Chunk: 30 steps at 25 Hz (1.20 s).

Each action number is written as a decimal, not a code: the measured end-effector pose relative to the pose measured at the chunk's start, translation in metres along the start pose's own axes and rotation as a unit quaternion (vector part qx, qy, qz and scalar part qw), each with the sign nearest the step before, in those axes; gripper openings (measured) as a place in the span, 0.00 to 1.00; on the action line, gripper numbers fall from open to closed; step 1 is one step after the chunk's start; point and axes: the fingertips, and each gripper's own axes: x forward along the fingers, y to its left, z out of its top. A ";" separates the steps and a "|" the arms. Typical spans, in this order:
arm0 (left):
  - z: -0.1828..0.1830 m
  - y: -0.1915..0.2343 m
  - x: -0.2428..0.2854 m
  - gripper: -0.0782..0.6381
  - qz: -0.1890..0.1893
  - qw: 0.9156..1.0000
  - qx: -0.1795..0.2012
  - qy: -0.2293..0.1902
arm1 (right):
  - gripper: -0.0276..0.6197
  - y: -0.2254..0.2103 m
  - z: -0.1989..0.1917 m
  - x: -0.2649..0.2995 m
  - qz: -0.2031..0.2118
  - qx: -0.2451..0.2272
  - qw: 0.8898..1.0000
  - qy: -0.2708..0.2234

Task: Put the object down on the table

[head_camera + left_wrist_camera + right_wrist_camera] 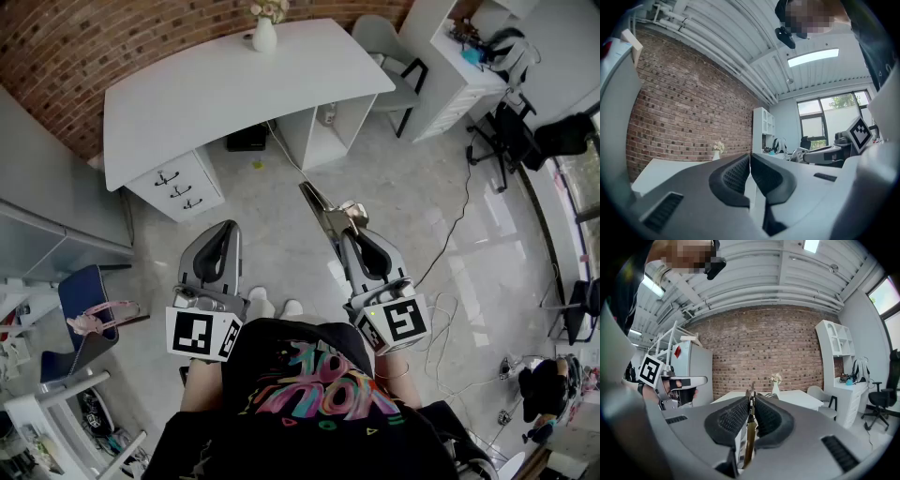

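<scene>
Firmly, the right gripper [351, 236] clamps a long, slim silvery metal utensil [319, 204] that points far-left toward the white table [187, 103]; the left gripper [227, 232] is closed and empty.

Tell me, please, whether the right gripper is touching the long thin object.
Touching. In the right gripper view, the right gripper is clamped on both sides of the object, with no gap showing. The object's tip sticks out ahead of the jaws.

Our head camera looks steeply down; cameras on our left gripper [227, 230] and right gripper [356, 239] face level ahead. All share the far white desk [234, 94] and vase [264, 36].
</scene>
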 end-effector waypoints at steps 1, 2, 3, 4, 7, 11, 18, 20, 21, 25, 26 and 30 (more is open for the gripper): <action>0.000 -0.002 0.000 0.14 0.001 1.000 0.000 -0.003 | 0.13 -0.003 0.000 -0.003 -0.001 0.006 1.000 -0.002; 0.001 -0.005 0.000 0.14 0.002 1.000 0.001 -0.006 | 0.13 -0.005 -0.001 -0.006 -0.002 0.011 1.000 -0.003; 0.001 -0.008 -0.001 0.14 0.003 1.000 0.002 -0.009 | 0.13 -0.007 -0.001 -0.010 -0.003 0.015 1.000 -0.003; 0.001 -0.011 -0.001 0.14 0.004 1.000 0.003 -0.011 | 0.13 -0.009 -0.002 -0.013 -0.003 0.017 1.000 -0.003; 0.002 -0.020 -0.005 0.14 0.008 1.000 0.008 -0.013 | 0.13 -0.010 -0.004 -0.020 0.009 0.017 1.000 -0.005; -0.003 -0.027 -0.011 0.14 0.013 1.000 0.006 -0.007 | 0.13 -0.012 -0.011 -0.026 0.014 0.018 1.000 0.004; -0.014 -0.012 0.003 0.14 0.018 1.000 0.000 -0.001 | 0.13 -0.018 -0.024 -0.004 0.017 0.032 0.999 0.021; -0.016 0.002 0.014 0.14 0.020 1.000 -0.002 -0.002 | 0.13 -0.018 -0.027 0.014 0.021 0.033 0.999 0.024; -0.017 0.009 0.021 0.15 0.021 1.000 -0.003 -0.003 | 0.13 -0.021 -0.027 0.023 0.022 0.034 0.999 0.026; -0.017 0.044 0.062 0.15 0.019 1.000 -0.004 -0.004 | 0.13 -0.035 -0.022 0.074 0.023 0.037 0.999 0.028; -0.017 0.055 0.074 0.14 0.018 1.000 -0.005 -0.004 | 0.13 -0.038 -0.019 0.089 0.024 0.036 0.999 0.027; -0.013 0.104 0.123 0.15 0.015 1.000 -0.007 -0.002 | 0.13 -0.050 -0.005 0.154 0.027 0.027 0.999 0.031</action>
